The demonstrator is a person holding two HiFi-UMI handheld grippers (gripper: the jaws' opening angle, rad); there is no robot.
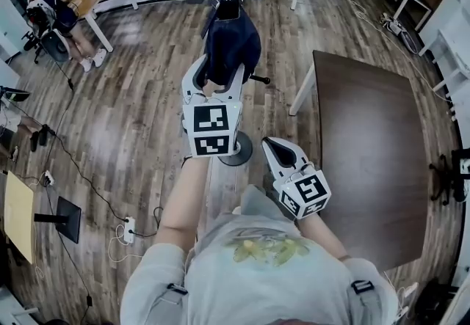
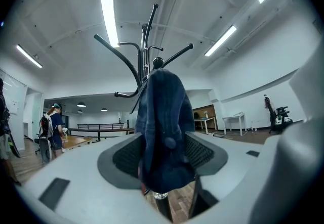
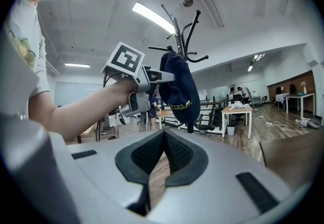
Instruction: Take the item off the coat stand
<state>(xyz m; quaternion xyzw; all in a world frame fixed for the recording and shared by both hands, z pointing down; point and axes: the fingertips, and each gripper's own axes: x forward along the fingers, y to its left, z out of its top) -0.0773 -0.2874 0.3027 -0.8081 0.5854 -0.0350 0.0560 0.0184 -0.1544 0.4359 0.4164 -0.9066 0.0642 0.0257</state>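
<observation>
I had the left hand-held gripper [image 1: 218, 75] raised to the coat stand [image 2: 146, 48], jaws spread wide, with the dark blue cap [image 2: 163, 122] hanging between the pads. I judged they were not yet squeezing it. The cap hung from a peg just above the jaws, so a grip low on the fabric should let me lift it clear. The right hand-held gripper [image 1: 273, 146] hung lower, pressed together and empty.
</observation>
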